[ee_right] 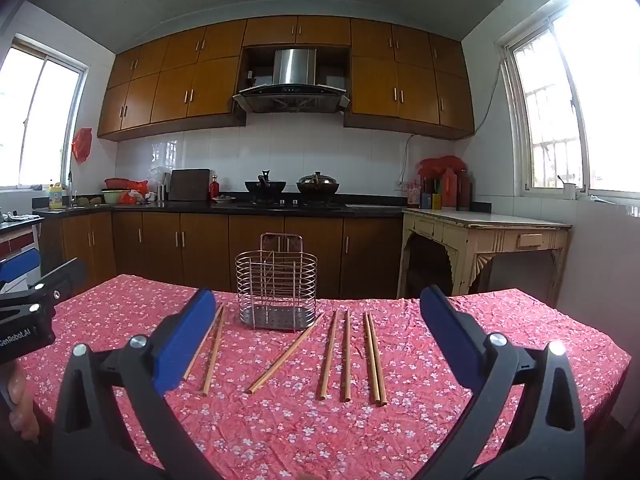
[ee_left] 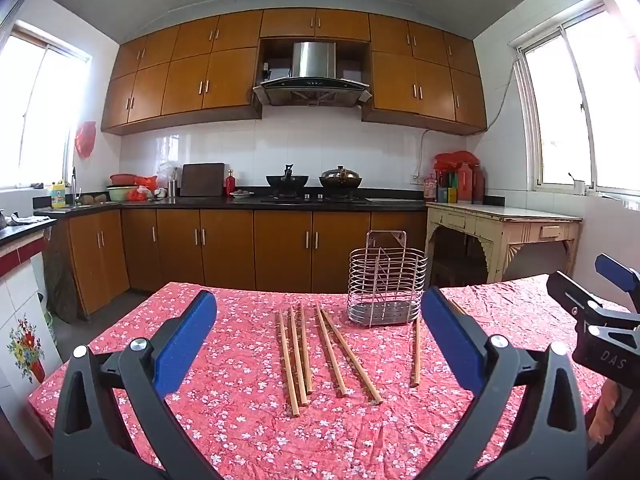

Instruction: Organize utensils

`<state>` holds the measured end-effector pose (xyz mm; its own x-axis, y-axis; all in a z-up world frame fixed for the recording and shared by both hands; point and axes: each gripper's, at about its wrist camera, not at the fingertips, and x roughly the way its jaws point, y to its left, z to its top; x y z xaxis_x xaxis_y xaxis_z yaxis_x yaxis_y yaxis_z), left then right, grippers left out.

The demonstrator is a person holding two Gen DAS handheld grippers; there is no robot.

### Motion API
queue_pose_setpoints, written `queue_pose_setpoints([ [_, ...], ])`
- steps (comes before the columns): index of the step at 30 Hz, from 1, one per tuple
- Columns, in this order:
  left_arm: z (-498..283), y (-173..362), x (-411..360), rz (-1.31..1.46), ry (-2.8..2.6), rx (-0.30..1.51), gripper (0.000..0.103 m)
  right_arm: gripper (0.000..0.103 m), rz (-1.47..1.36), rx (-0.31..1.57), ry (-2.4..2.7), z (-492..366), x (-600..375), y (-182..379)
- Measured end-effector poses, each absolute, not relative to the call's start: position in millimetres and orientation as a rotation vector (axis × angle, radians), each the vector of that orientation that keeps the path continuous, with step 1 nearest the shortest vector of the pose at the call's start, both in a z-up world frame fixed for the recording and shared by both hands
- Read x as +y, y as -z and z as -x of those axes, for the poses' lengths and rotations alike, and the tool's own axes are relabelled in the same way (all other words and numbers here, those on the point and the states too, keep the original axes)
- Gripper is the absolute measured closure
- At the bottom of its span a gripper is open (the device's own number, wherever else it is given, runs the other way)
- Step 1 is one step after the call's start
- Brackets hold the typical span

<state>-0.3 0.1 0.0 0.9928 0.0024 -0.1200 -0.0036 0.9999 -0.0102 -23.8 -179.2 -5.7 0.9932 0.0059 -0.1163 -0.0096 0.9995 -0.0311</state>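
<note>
Several wooden chopsticks [ee_left: 298, 356] lie loose on the red floral tablecloth [ee_left: 240, 420]; they also show in the right wrist view [ee_right: 346, 356]. An empty wire utensil basket [ee_left: 384, 286] stands upright behind them, and shows in the right wrist view too [ee_right: 276, 288]. My left gripper [ee_left: 318, 340] is open and empty, above the near part of the table, short of the chopsticks. My right gripper [ee_right: 314, 344] is open and empty, likewise short of the chopsticks. One chopstick [ee_left: 416, 352] lies apart by the basket's right side.
The table's far edge [ee_right: 280, 294] lies just behind the basket. Beyond it are brown kitchen cabinets [ee_left: 280, 248], a stove with two woks [ee_left: 312, 184] and a cream side table [ee_left: 504, 224]. The right gripper's body shows at the right edge of the left wrist view [ee_left: 600, 320].
</note>
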Motion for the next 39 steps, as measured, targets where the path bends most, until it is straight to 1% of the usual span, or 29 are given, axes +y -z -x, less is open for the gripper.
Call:
queue_pose_setpoints([
  [39, -3.0, 7.6, -1.2, 0.014, -0.007, 0.138, 0.002, 0.004, 0.023, 0.123, -0.003, 20.8, -180.7, 12.6],
])
